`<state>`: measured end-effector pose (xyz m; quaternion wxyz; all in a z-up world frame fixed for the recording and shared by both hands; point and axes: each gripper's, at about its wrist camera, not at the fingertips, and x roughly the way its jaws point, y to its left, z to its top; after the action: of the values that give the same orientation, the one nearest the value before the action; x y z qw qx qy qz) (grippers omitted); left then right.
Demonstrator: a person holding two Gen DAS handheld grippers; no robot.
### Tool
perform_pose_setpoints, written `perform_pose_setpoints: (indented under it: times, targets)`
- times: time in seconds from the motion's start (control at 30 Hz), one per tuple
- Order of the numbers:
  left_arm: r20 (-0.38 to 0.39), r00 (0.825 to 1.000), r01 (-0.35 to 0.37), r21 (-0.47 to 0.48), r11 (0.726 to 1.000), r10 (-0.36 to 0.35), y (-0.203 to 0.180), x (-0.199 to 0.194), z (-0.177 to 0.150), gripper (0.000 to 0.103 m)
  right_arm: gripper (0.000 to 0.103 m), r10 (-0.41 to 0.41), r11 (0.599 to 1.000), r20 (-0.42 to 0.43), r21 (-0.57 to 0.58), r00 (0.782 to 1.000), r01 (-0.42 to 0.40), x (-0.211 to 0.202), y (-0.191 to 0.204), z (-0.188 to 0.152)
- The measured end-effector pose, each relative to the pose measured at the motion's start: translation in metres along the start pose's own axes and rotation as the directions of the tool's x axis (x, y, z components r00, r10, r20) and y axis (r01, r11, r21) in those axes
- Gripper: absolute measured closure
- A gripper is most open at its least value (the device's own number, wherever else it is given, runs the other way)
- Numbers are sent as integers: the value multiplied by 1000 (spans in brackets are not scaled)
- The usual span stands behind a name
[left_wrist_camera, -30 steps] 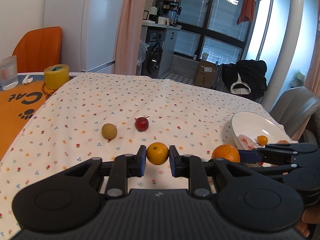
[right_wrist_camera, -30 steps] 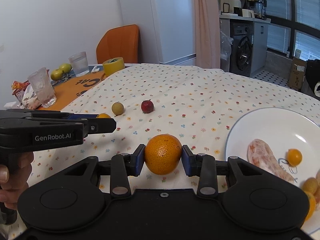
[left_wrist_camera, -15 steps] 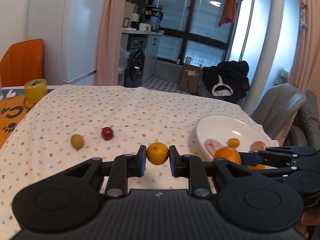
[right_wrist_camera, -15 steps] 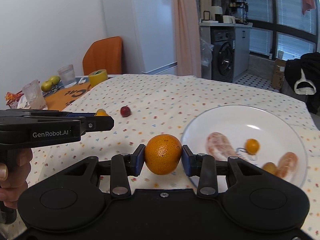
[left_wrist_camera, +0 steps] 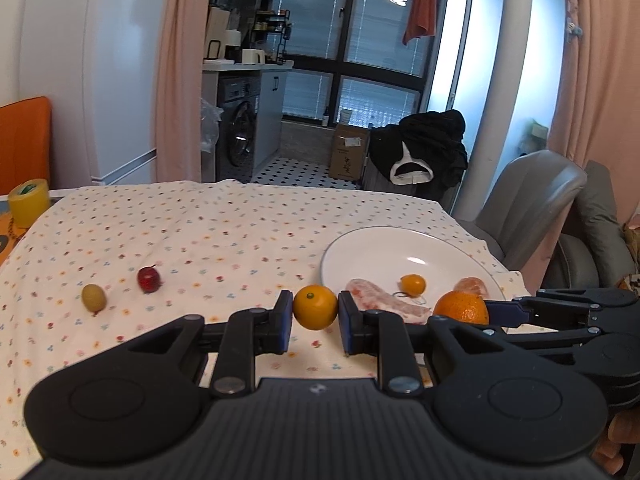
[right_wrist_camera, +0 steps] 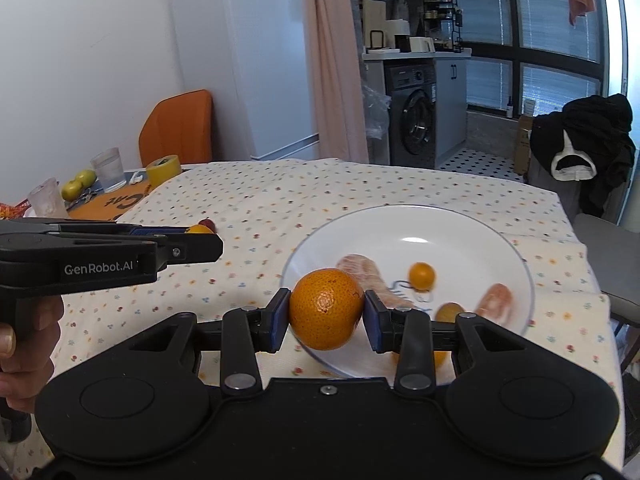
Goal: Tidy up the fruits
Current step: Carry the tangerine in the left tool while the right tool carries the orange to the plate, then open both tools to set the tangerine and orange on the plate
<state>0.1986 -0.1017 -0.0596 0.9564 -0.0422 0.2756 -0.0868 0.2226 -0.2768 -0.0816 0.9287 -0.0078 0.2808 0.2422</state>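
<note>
Two fruits ride clamped in the jaws: the left gripper point(left_wrist_camera: 315, 307) grips a small orange point(left_wrist_camera: 315, 306), the right gripper point(right_wrist_camera: 325, 309) a large orange point(right_wrist_camera: 325, 309) above the plate's point(right_wrist_camera: 516, 256) near rim. Lower each onto bare plate before releasing, clear of the peeled segments point(right_wrist_camera: 362, 268), so neither rolls off.

Left claw point(left_wrist_camera: 315, 307) and right claw point(right_wrist_camera: 326, 309) — both clamped, level, side by side.

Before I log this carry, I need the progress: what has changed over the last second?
Both grippers swung right toward the white plate. The right gripper brought its large orange over the plate's near rim. The left gripper stays clamped on the small orange. Red fruit and green fruit stayed put.
</note>
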Motion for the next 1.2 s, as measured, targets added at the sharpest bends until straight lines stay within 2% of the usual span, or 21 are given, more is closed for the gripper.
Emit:
perform_pose_setpoints:
  times: [0.37, 0.7, 0.93, 1.2]
  targets:
    - [-25, 1000, 17, 29, 999, -16, -24, 21, 2, 81, 66, -36, 998, 18, 43, 999, 35, -8, -34, -6]
    - [-66, 998, 21, 38, 999, -18, -31, 49, 0, 81, 66, -57, 995, 28, 86, 998, 54, 3, -63, -2]
    - [-91, 996, 13, 17, 1000, -11, -26, 63, 1, 80, 66, -55, 995, 20, 88, 998, 53, 16, -67, 2]
    - [-95, 995, 14, -1, 1000, -14, -17, 58, 5, 76, 65, -63, 993, 14, 100, 998, 62, 23, -67, 6]
